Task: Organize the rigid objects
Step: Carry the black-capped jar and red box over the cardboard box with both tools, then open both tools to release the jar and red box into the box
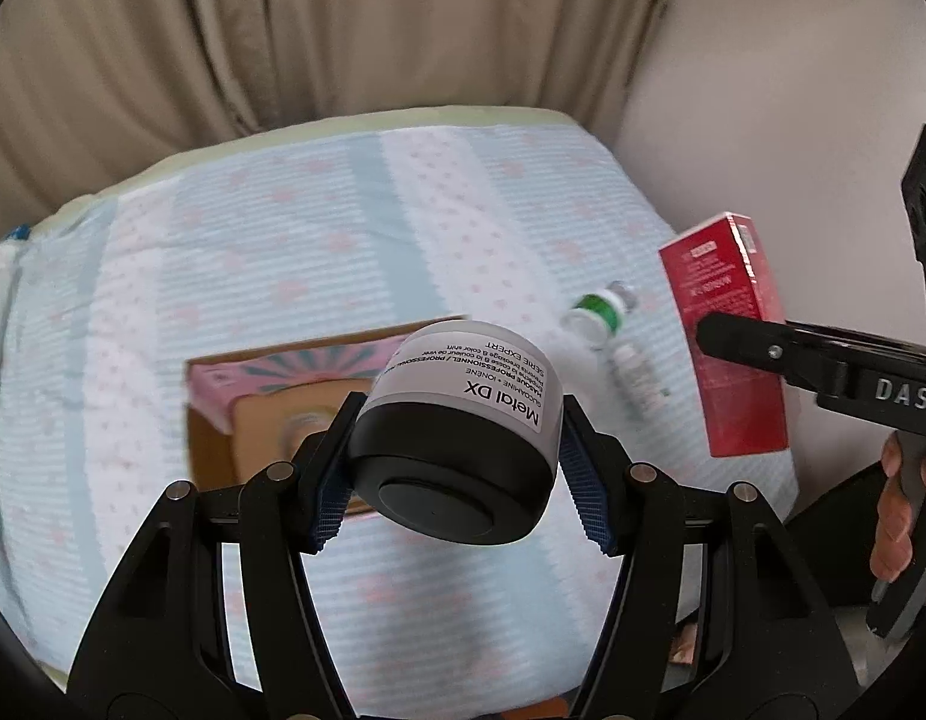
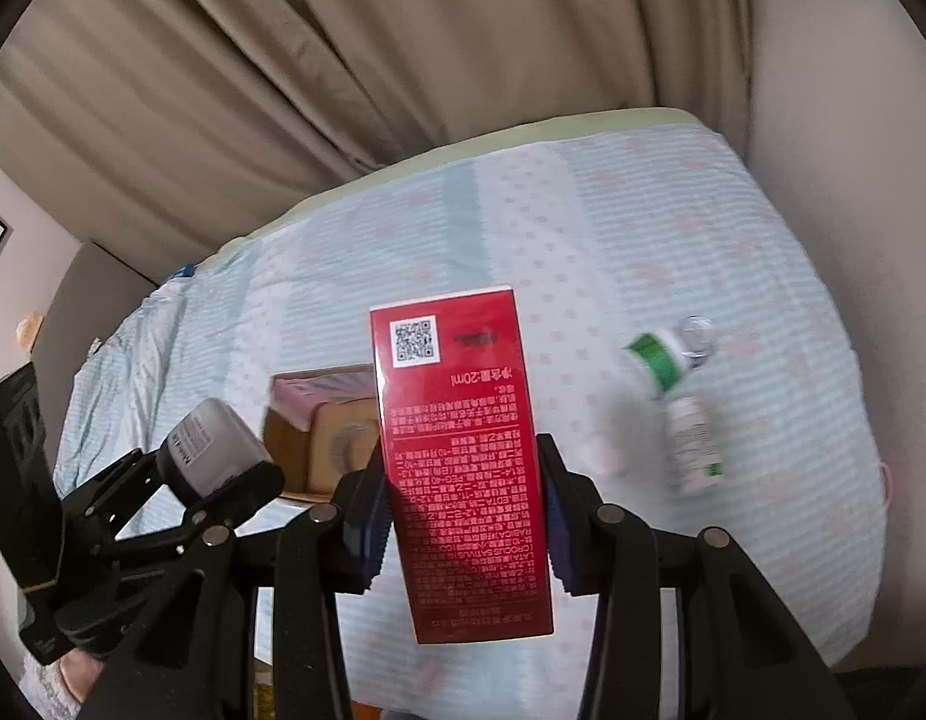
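Glossy red carton (image 2: 463, 456); striped cloth bedsheet (image 1: 342, 240).

red box (image 2: 463, 456), grey-and-black jar (image 1: 463, 432), striped blue bedsheet (image 1: 282, 252).

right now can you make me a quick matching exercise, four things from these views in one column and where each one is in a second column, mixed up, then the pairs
Things:
1. Metal DX jar
2. red box
3. green-banded bottle
4. cardboard box

Places:
A. lying on its side on the bedspread
B. clamped in the right gripper
C. open on the bed, ahead of the held jar
D. clamped in the left gripper

Pairs: 1-D, 2-B, 3-A, 4-C
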Action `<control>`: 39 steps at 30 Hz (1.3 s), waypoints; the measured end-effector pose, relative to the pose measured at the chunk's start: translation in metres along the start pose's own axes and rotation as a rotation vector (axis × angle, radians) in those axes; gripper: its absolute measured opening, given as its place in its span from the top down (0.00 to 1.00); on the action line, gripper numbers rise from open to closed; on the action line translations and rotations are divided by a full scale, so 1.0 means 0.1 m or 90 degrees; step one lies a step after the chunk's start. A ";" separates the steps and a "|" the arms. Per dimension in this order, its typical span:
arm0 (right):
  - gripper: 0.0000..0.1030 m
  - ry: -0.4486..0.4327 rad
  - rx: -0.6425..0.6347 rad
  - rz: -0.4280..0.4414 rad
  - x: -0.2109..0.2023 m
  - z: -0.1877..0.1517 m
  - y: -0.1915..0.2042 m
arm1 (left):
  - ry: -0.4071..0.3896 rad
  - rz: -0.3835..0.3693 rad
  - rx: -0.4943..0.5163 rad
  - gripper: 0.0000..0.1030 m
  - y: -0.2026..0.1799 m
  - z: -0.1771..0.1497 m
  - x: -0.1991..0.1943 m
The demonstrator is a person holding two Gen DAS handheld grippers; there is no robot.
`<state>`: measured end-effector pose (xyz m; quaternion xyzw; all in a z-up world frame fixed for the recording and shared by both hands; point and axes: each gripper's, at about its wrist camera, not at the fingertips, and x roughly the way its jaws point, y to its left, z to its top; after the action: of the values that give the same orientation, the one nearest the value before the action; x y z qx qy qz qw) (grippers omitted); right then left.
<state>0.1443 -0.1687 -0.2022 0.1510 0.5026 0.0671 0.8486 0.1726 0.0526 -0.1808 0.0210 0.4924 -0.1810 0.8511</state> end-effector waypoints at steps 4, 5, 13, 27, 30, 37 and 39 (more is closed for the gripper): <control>0.62 0.005 0.031 0.020 0.23 -0.05 0.42 | 0.014 0.003 0.004 0.43 0.57 -0.07 -0.01; 0.62 0.009 0.039 0.019 0.33 -0.05 0.55 | 0.018 0.005 0.006 0.43 0.72 -0.09 0.01; 0.62 0.042 0.078 0.011 0.98 -0.11 1.07 | 0.079 0.007 -0.016 0.43 1.58 -0.17 0.53; 0.62 0.153 0.051 -0.014 2.31 -0.18 1.19 | 0.199 0.004 -0.041 0.43 2.04 -0.11 1.72; 0.62 0.168 0.052 -0.013 2.56 -0.20 1.13 | 0.222 0.010 -0.027 0.43 2.10 -0.09 1.98; 0.62 0.191 0.016 -0.028 3.03 -0.30 1.07 | 0.274 0.013 0.026 0.43 2.12 -0.12 2.45; 0.62 0.199 0.007 -0.032 3.10 -0.33 1.07 | 0.287 0.015 0.043 0.43 2.11 -0.15 2.51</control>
<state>0.2705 0.0209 -0.4406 0.1305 0.6324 0.0661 0.7607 0.3429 0.1808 -0.4309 0.0948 0.6633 -0.1782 0.7206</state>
